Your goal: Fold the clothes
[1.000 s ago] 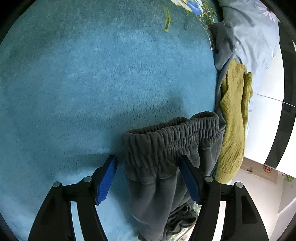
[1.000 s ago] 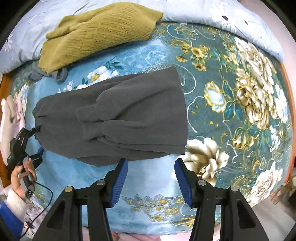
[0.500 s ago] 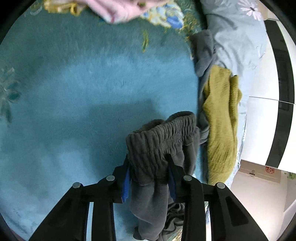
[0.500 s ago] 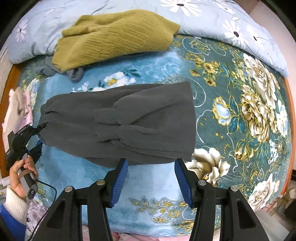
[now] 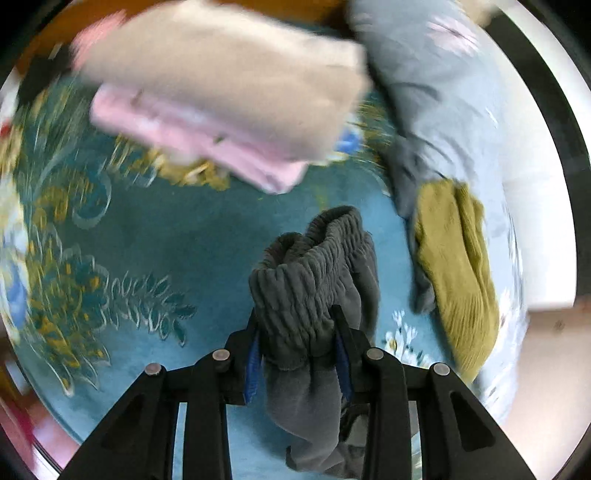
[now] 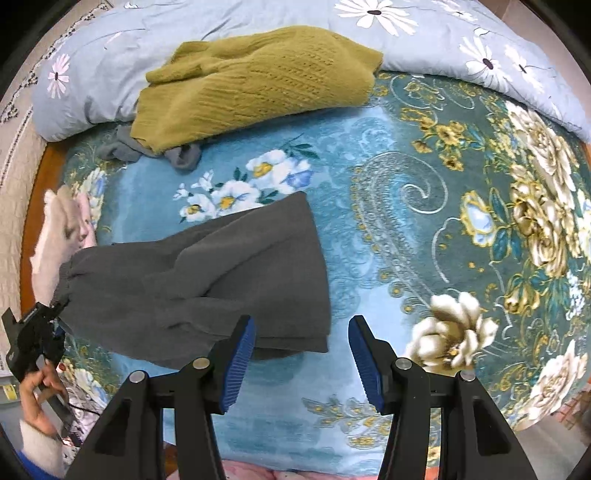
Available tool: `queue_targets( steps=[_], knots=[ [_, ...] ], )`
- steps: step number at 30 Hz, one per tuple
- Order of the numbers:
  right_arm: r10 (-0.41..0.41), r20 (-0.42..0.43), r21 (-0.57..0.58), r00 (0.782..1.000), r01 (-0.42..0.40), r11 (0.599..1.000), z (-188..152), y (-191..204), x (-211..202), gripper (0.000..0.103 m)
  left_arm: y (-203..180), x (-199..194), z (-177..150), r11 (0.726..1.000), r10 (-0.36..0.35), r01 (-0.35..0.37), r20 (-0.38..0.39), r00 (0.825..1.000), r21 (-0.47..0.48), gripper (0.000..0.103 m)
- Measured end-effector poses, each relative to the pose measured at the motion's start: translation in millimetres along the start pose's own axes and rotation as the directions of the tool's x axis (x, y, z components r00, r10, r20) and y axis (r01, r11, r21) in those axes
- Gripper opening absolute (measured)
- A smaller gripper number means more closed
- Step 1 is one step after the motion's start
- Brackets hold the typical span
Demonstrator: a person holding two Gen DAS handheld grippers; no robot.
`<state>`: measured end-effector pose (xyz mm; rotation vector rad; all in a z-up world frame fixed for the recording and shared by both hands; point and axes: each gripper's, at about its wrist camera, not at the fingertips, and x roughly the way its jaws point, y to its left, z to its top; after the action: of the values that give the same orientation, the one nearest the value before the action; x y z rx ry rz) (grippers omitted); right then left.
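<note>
While my left gripper (image 5: 299, 339) tilts steeply down, its jaws are clamped on the gathered waistband of the grey trousers (image 6: 207, 280), lifted at that end off the floral blanket (image 6: 424, 206) on the bed. My right gripper (image 6: 301, 354) points straight down, jaws half open and empty, over the trousers' hem. A mustard sweater (image 6: 258, 85) lies by the quilt (image 6: 424, 33).

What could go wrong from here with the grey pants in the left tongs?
1. The left tongs pinch only a bunched part of the waistband on the grey pants; it could slip free.
2. The leg end lies loose near the open right tongs, so the lift may drag and crumple it.
3. The pants could catch the folded pink and beige clothes.
</note>
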<state>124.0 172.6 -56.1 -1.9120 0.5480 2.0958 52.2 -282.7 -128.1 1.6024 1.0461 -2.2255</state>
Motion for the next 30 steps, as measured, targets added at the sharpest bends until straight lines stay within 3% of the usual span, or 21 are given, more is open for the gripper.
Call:
queue_targets(
  steps=[3, 6, 10, 14, 20, 24, 26, 27, 30],
  knots=[
    [0.012, 0.011, -0.015, 1.0, -0.012, 1.0, 1.0, 6.3, -1.5, 0.056, -55.4, -12.2, -13.9, 0.976, 0.06, -0.068, 0.045, 0.997, 0.209, 0.036],
    [0.019, 0.023, -0.018, 1.0, -0.018, 1.0, 2.4, 6.5, -3.8, 0.057, -111.3, -20.8, -34.5, 0.916, 0.102, -0.134, 0.103, 0.989, 0.378, 0.036],
    [0.021, 0.018, 0.018, 1.0, -0.021, 1.0, 3.5, -5.2, -2.3, 0.057, -177.0, -20.8, -75.4, 0.778, 0.098, -0.184, 0.174, 0.98, 0.601, 0.036],
    [0.018, 0.006, 0.079, 1.0, -0.018, 0.997, 1.6, -25.3, 1.3, 0.057, -222.2, -11.8, -127.5, 0.607, 0.092, -0.211, 0.196, 0.976, 0.766, 0.037],
    [0.013, -0.01, 0.137, 1.0, -0.011, 0.99, -1.0, -48.3, 8.6, 0.057, -258.7, 11.8, -192.7, 0.401, 0.118, -0.211, 0.178, 0.977, 0.891, 0.037],
    [0.014, -0.017, 0.157, 1.0, -0.011, 0.988, -0.3, -55.0, 13.0, 0.057, -270.3, 34.4, -237.9, 0.243, 0.166, -0.244, 0.208, 0.964, 0.939, 0.037],
    [0.015, -0.02, 0.167, 1.0, -0.012, 0.986, 0.1, -57.6, 15.0, 0.057, -272.9, 44.0, -256.9, 0.181, 0.183, -0.246, 0.213, 0.96, 0.952, 0.037],
    [0.017, -0.021, 0.172, 1.0, -0.013, 0.985, 0.4, -58.8, 15.8, 0.057, -274.6, 47.9, -262.9, 0.161, 0.192, -0.246, 0.214, 0.958, 0.956, 0.038],
    [0.014, -0.02, 0.179, 1.0, -0.011, 0.984, 0.6, -62.5, 16.8, 0.057, -274.6, 54.7, -272.9, 0.144, 0.22, -0.243, 0.209, 0.953, 0.959, 0.041]
  ],
)
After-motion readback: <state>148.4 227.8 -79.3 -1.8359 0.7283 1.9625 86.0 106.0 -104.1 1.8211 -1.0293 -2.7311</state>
